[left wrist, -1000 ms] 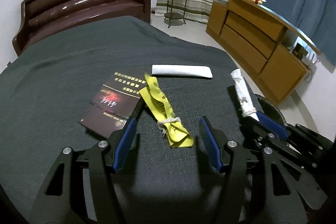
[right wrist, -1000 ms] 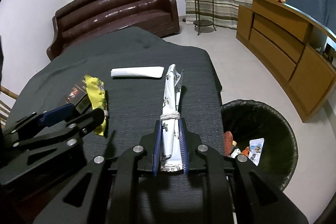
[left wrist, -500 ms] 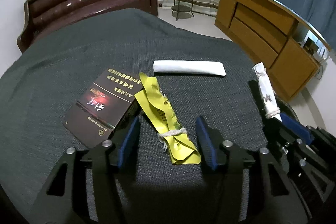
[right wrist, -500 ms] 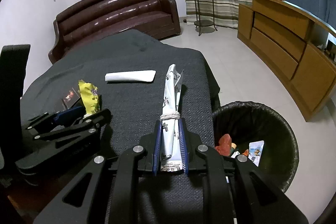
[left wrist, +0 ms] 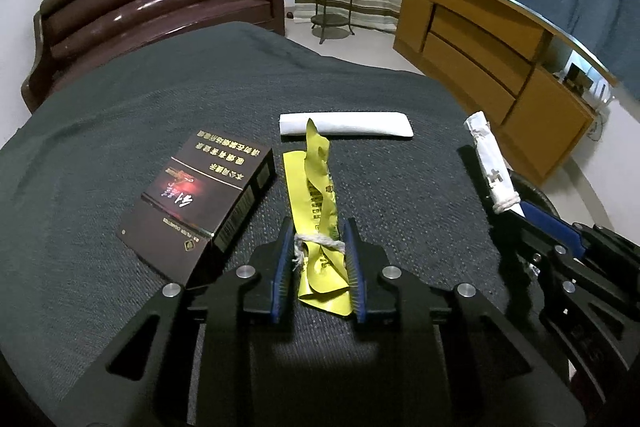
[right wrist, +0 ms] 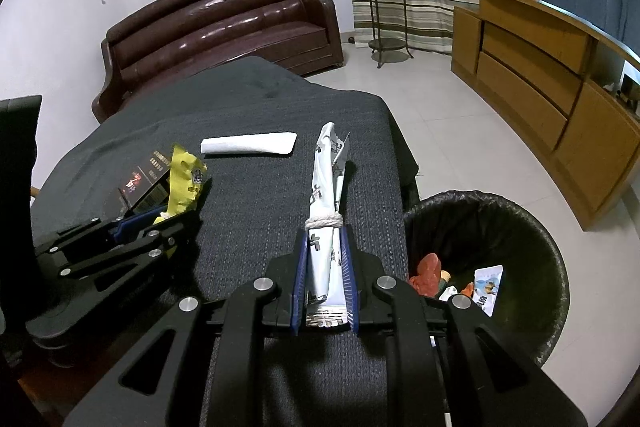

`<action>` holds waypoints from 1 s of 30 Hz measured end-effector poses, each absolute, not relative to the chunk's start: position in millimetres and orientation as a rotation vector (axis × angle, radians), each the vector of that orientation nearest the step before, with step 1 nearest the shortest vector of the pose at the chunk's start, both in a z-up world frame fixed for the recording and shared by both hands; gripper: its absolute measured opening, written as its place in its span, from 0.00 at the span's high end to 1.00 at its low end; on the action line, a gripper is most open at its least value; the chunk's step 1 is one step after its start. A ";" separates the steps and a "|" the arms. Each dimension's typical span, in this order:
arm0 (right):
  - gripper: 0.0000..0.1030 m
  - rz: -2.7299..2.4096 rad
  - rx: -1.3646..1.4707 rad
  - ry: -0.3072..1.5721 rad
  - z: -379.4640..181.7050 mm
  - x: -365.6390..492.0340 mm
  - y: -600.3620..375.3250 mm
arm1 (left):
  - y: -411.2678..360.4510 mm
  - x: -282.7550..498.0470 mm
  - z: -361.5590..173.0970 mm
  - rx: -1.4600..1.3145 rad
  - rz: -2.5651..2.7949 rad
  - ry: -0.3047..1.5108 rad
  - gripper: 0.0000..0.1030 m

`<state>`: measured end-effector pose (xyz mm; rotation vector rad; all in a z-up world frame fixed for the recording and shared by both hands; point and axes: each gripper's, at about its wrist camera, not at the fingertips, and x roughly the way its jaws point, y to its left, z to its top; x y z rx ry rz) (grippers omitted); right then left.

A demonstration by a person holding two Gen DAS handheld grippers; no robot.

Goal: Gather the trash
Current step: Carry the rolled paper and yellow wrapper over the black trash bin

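Closing in since a second ago, the left tool's (left wrist: 318,259) jaws are now narrowing around the yellow wrapper (left wrist: 318,203), whose far end is rising off the bench (left wrist: 100,131); the pads look to be just meeting its tied middle. Beside it, the right tool (right wrist: 325,269) is sitting nearly closed, clamping the white wrapper (right wrist: 326,195) below its string tie, with the long end sticking out over the cloth.

Off the bench's right edge, the bin (right wrist: 520,211) is standing open with scraps already inside. Going by size on the bench, the dark box (left wrist: 200,203) is lying touching the yellow wrapper's left side, and a white packet (left wrist: 346,124) is waiting beyond it, still uncollected.

The thin, crinkled yellow film may be slipping out if only an edge is being caught. Lifting carelessly risks nudging the box, and the two tools are working close enough to be bumping each other.
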<state>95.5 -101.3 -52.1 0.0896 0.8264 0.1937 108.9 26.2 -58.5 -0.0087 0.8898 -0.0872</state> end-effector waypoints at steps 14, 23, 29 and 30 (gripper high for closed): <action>0.83 0.170 0.080 0.820 -50.9 83.6 -108.4 | 24.4 85.2 -48.0 -0.024 -0.134 0.866 0.77; 0.83 0.108 0.079 0.812 -49.3 69.6 -131.1 | 5.3 74.4 -39.0 -0.014 -0.188 0.840 0.77; 0.83 0.058 0.082 0.798 -44.9 62.5 -148.4 | -17.6 71.0 -33.1 0.001 -0.234 0.821 0.77; 0.83 0.047 0.081 0.795 -44.4 61.1 -152.3 | -20.3 70.7 -32.8 0.003 -0.241 0.819 0.77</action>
